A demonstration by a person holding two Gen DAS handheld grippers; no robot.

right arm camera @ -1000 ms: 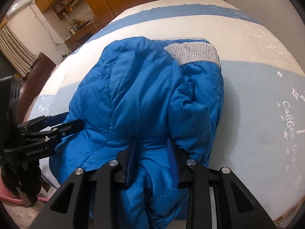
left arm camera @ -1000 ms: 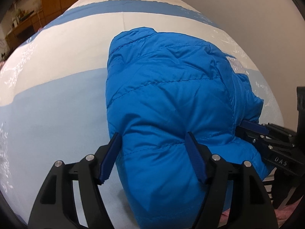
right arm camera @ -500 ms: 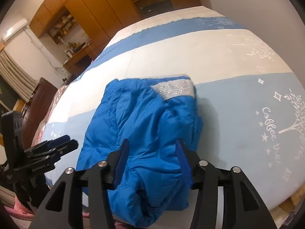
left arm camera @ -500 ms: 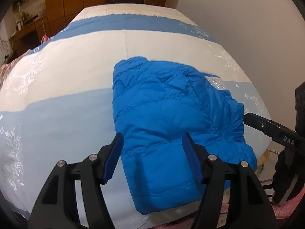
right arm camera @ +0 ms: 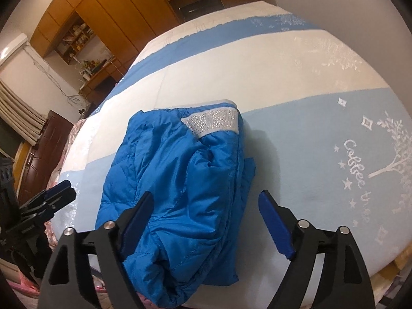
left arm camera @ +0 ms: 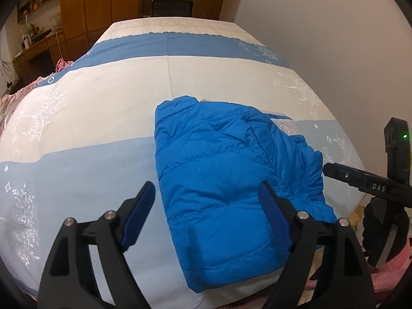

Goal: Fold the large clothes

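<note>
A bright blue puffer jacket (left arm camera: 226,170) lies folded into a compact bundle on the bed, near its front edge; it also shows in the right wrist view (right arm camera: 180,180), with a silver sparkly band (right arm camera: 213,123) on its far end. My left gripper (left arm camera: 207,215) is open and empty, held back above the jacket's near edge. My right gripper (right arm camera: 206,221) is open and empty, above the jacket's near end. The right gripper also shows at the right of the left wrist view (left arm camera: 360,177), and the left gripper at the left of the right wrist view (right arm camera: 51,200).
The bed (left arm camera: 103,118) has a white and blue striped cover with tree prints and lettering (right arm camera: 358,170). A plain wall (left arm camera: 322,38) runs along its right side. Wooden wardrobes (right arm camera: 116,13) and a cluttered desk (left arm camera: 33,43) stand at the far end. Pink fabric (left arm camera: 7,103) lies at the left.
The right gripper was shut on the jacket's near edge and has opened and let go. Both grippers have pulled back and up from the jacket, which now lies flat on the bed.
</note>
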